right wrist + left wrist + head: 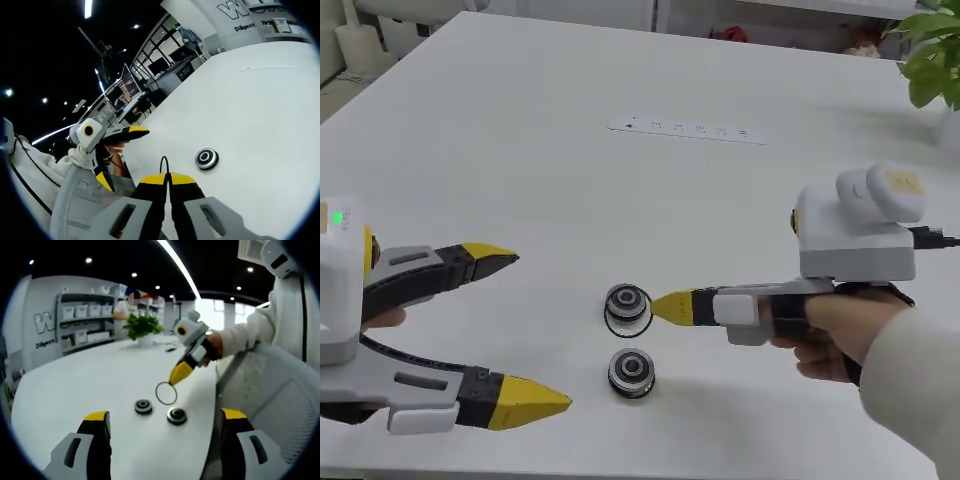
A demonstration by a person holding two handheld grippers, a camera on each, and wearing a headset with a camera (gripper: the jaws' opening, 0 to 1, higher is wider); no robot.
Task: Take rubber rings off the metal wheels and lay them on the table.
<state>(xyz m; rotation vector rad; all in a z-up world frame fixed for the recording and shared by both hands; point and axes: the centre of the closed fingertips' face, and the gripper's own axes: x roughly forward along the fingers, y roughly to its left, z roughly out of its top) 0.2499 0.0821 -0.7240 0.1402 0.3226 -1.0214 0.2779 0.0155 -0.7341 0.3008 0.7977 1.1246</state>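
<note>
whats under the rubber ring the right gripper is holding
The rubber ring hangs from the right gripper over bare table beside a metal wheel. Whether its bottom touches the table is unclear.

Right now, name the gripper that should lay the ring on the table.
Right. The right gripper is shut on the rubber ring, which hangs from its tips just over the table beside a metal wheel. The left gripper is open, holds nothing and sits farther back.
</note>
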